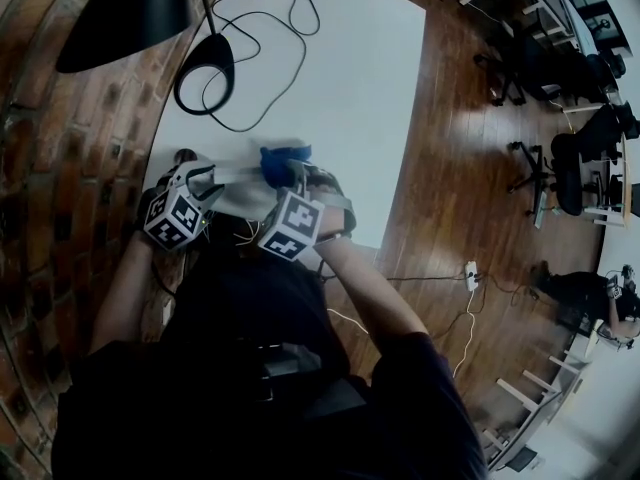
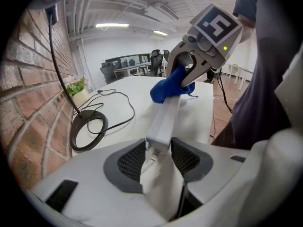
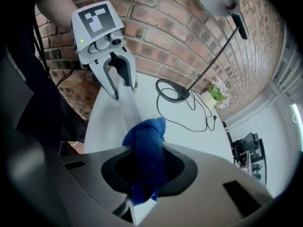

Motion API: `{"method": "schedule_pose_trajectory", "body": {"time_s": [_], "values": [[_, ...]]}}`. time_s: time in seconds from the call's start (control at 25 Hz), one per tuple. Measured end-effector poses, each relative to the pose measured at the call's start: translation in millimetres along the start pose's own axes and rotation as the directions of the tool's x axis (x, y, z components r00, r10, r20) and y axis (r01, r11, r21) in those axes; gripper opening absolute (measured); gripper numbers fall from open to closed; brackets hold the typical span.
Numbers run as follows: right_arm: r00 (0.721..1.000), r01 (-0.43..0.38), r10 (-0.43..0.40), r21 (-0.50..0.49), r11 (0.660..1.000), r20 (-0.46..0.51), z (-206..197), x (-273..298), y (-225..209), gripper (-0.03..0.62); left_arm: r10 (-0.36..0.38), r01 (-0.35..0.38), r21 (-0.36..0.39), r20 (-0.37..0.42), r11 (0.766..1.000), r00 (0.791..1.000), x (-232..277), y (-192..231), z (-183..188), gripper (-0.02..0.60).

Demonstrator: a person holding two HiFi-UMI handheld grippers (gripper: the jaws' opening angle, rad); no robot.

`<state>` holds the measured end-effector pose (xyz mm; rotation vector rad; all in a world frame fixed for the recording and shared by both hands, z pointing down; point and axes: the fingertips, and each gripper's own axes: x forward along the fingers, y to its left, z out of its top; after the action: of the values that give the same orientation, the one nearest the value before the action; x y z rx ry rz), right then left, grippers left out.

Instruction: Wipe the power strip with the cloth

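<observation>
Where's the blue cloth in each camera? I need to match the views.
Head view: cloth left of centre, a little above the middle.
Left gripper view: upper centre, held by the right gripper on the far part of the strip.
Right gripper view: lower centre, between that gripper's own jaws.
Shared landmark: the black lamp base ring, seen in all three.

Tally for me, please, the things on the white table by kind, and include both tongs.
power strip: 1
blue cloth: 1
lamp: 1
potted plant: 1
tongs: 2 (left tongs, right tongs)
Total: 6
</observation>
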<state>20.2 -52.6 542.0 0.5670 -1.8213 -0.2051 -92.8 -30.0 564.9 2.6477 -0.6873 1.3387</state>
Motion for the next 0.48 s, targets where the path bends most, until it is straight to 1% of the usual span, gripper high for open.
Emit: {"method": "schedule_pose_trajectory", "body": {"time_s": [0.24, 0.48], "values": [[0.998, 0.025, -0.026, 0.015, 1.000, 0.052, 21, 1, 12, 0.055, 0.005, -0.005, -0.001, -0.006, 1.000, 1.000, 0, 0, -1, 0.186], [0.995, 0.011, -0.013, 0.020, 1.000, 0.101, 54, 7, 29, 0.057, -0.001, 0.001, -0.001, 0.001, 1.000, 1.000, 0, 1, -3, 0.186]]}}
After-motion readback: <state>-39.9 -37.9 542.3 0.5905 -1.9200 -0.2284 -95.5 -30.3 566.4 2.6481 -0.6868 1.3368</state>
